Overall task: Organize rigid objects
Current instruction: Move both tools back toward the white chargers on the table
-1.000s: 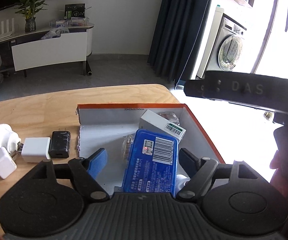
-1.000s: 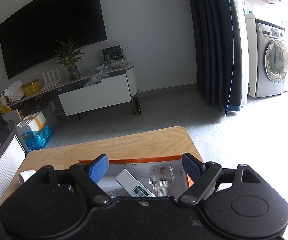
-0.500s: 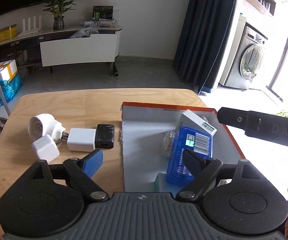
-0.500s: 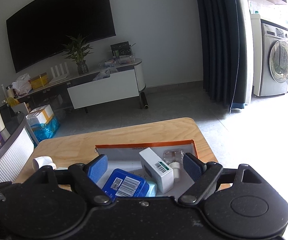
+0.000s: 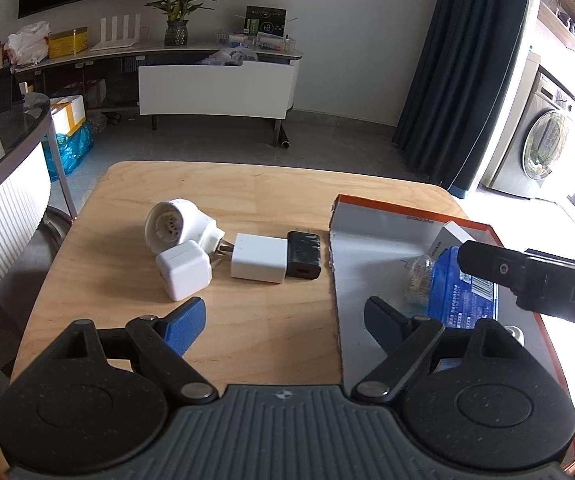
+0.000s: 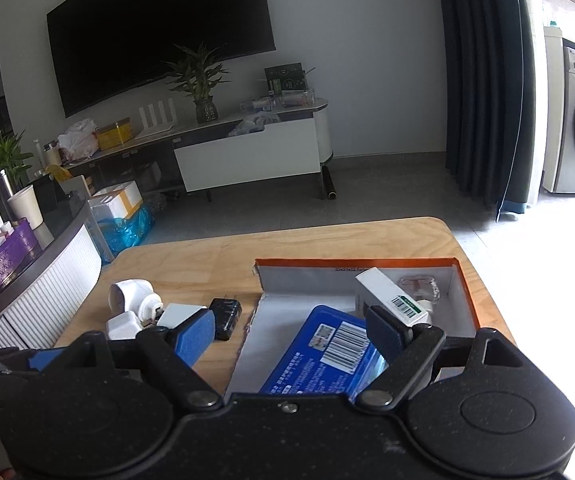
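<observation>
From the left wrist, the left tongs point(image 5: 283, 318) stand wide and empty above the near part of the wooden counter point(image 5: 247, 184). Ahead of them, around the middle of the counter, lies a close cluster still outside the box: a round white plug point(image 5: 175, 226), a small white cube charger point(image 5: 183, 270), a larger white charger point(image 5: 258, 262) and a black charger point(image 5: 304, 255) that touches the white one's right side. The orange-edged box point(image 5: 371, 248) sits toward the right edge and already holds a blue tin point(image 5: 461, 292), a white carton point(image 5: 449, 238) and something clear and glassy that is hard to make out. The right tool's black body crosses over the box on that side.

From the right wrist, the right tongs point(image 6: 289, 334) are also spread wide and grip nothing. They hang over the box point(image 6: 467, 292), with the blue tin point(image 6: 327, 356) lying flat just beneath and the white carton point(image 6: 389, 296) beside a clear bottle point(image 6: 421, 290) at the far right corner. The plug and chargers show to the left of the box wall.

I judge the step in hand to be the turn toward the loose chargers. The next move calls for the left tongs to go forward and down, straddle one piece, likely the cube or the black charger at the cluster's edges, and close squarely without knocking its neighbours.
</observation>
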